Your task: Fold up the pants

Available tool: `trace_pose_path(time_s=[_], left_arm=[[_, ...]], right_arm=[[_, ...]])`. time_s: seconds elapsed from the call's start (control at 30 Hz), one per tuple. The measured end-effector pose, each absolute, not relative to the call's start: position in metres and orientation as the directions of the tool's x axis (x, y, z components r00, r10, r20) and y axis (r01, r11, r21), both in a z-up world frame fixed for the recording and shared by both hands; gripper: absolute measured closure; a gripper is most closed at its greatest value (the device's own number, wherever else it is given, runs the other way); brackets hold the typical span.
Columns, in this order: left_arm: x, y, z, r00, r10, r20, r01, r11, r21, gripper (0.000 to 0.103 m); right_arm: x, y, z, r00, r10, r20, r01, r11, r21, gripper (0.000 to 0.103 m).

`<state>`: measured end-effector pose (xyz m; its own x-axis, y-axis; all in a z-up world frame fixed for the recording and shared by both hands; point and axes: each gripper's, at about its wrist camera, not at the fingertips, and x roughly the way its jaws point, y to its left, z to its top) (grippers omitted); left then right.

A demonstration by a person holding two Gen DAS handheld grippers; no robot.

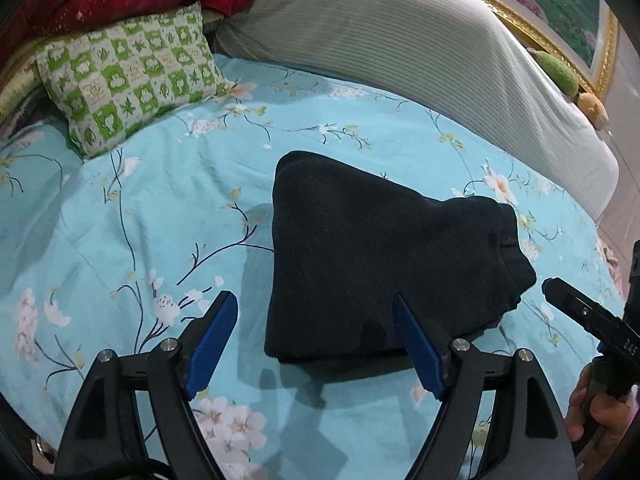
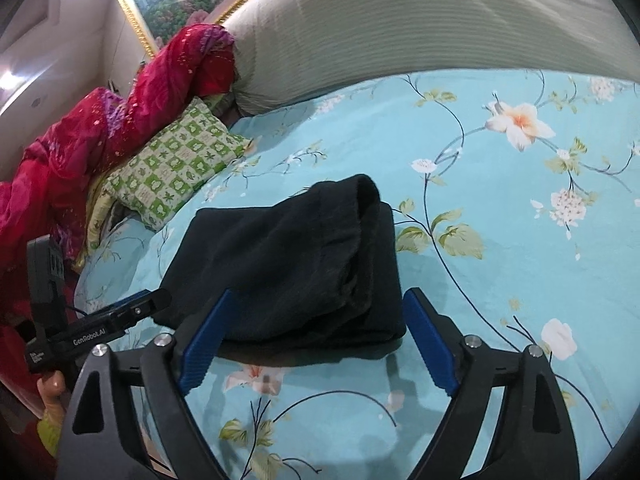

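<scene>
Pants [image 1: 372, 256] folded, lying on bed sheet [image 1: 160, 208].
Left tongs [image 1: 314, 306] and right tongs [image 2: 320, 300] both wide, gripping nothing.

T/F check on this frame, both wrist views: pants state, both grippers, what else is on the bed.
1. The black pants lie folded into a compact bundle on the floral bedsheet. True.
2. The left gripper is clamped on the pants. False: its jaws stand open, pads not pressing on the cloth.
3. The right gripper holds nothing. True: open, nothing pinched between its pads.
4. The green checked pillow lies on top of the pants. False: it sits apart, near the red quilt.
5. The pants are spread out full length. False: they are folded.
</scene>
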<state>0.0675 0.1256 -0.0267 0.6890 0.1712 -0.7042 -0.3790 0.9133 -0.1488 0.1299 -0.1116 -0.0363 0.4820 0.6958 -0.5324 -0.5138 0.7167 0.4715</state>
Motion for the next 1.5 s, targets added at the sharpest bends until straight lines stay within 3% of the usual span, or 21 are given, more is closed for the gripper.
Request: trace_pose_path(time_s=[0.63,1.5], left_arm=[[0.045,0.087,-0.033,0.705,0.296,-0.644,-0.365,0.931,0.029,0.020],[0.048,0.085,-0.050,0.688,0.345,-0.638,-0.382,0.920,0.086,0.015]], right_arm=[[0.086,-0.089,-0.045,0.565,0.614,-0.552,-0.603,0.763,0.233,0.005],[0.084,-0.071,-0.076,0.559,0.613,-0.559,-0.643,0.745,0.175,0.000]])
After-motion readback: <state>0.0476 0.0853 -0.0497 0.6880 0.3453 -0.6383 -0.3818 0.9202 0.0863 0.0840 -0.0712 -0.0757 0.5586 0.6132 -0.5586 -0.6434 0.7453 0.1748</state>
